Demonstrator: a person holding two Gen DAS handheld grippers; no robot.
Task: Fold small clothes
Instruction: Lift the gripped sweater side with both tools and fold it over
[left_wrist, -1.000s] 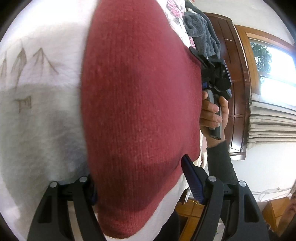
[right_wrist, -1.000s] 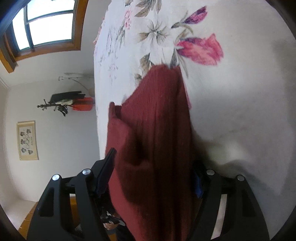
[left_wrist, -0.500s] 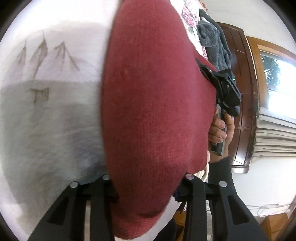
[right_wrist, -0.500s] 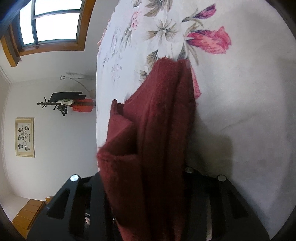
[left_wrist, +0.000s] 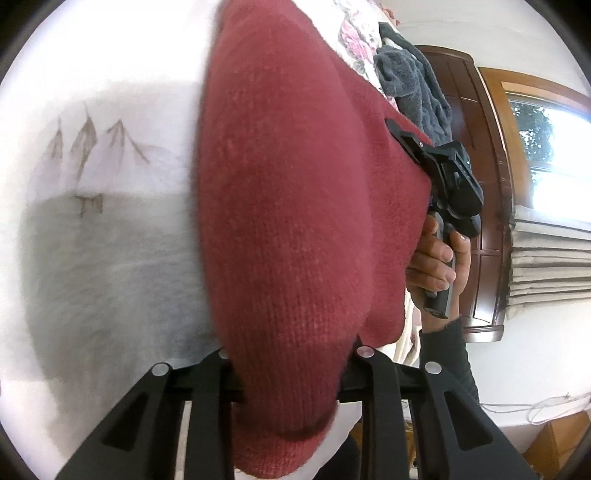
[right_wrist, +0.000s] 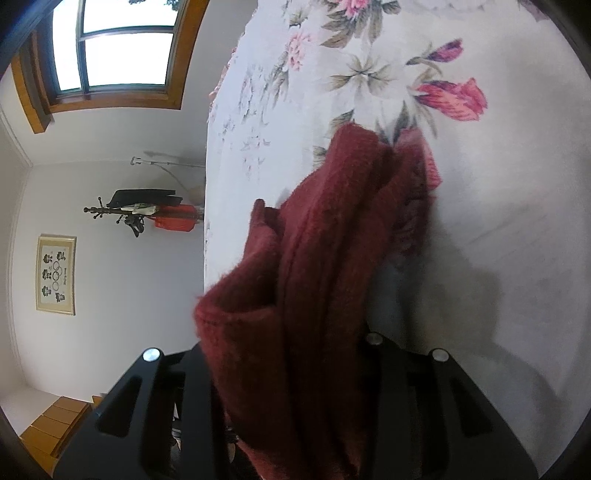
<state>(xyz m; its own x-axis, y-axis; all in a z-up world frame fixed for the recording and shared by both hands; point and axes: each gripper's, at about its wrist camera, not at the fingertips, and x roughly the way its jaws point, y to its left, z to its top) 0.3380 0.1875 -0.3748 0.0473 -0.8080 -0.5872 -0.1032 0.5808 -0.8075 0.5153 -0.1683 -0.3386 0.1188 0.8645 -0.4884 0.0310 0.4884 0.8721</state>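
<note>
Red knit garment (left_wrist: 295, 229) fuzzy, bunched, clamped in both hand-held grippers.

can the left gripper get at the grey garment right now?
Probably not: the left gripper is shut on the red knit, and the grey garment lies beyond the right gripper.

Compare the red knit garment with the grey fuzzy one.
The red knit garment is held up, clamped in both the left tongs and the right tongs; the grey fuzzy garment lies crumpled and untouched on the floral bedspread. The red one is a fine knit, the grey one plush. Both are soft clothing.
</note>
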